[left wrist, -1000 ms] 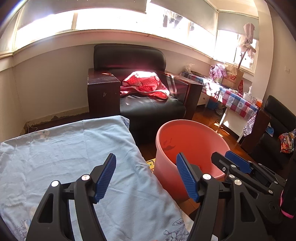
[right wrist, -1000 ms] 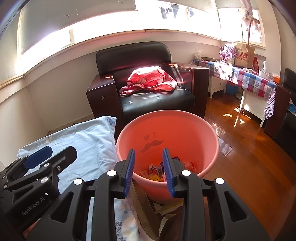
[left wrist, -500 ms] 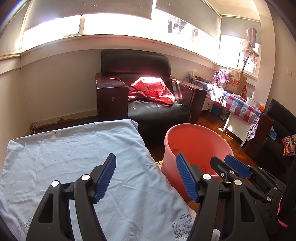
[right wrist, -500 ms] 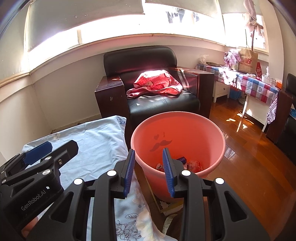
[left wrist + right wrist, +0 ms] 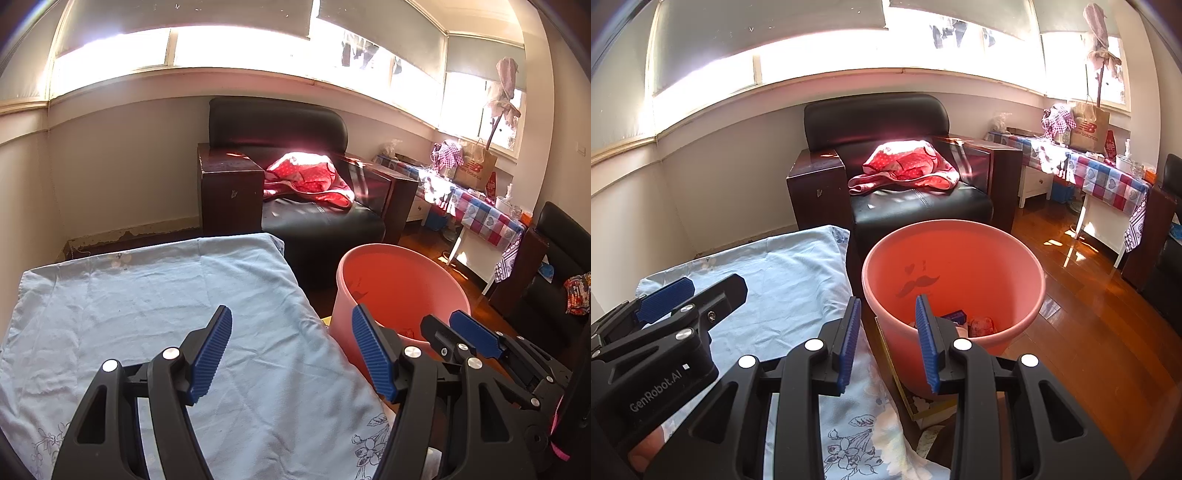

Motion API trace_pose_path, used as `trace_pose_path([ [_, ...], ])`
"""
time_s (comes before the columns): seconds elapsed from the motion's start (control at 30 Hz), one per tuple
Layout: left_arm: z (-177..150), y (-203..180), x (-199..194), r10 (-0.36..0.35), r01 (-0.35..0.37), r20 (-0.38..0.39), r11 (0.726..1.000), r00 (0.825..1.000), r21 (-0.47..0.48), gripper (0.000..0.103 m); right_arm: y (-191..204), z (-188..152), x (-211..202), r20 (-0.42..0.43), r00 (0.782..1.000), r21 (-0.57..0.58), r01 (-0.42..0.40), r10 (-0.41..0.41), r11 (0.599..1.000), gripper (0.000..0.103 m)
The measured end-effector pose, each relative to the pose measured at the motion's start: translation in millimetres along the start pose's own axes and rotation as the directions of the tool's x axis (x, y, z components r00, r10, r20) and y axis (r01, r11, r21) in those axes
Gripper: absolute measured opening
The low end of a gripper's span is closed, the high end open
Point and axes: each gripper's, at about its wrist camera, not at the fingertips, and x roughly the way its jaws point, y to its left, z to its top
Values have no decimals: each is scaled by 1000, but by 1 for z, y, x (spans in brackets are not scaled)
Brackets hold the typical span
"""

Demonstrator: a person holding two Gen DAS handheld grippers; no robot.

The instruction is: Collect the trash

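Left gripper point(image 5: 291, 350) spread wide, nothing between the blue pads, hanging over the light blue cloth point(image 5: 155, 314). Pink bucket point(image 5: 399, 291) just right of the cloth edge. Right gripper point(image 5: 461, 332) beside it at the bucket's near rim. Black armchair point(image 5: 295, 177) behind, red polka-dot cloth point(image 5: 306, 177) on the seat.

Left gripper point(image 5: 291, 350) gapes wide, empty; right gripper point(image 5: 888, 343) parted, empty.

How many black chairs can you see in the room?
2. One black armchair stands under the window with a red cloth on its seat. Part of another black seat shows at the right edge. More may be hidden.
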Motion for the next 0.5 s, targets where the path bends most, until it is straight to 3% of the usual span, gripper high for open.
trace_pose_path([
  [0.5, -3, 2, 2, 14, -14, -12, 1000, 1000, -8, 66, 3, 0, 4, -4, 1000, -2, -1, 1, 1000, 32],
])
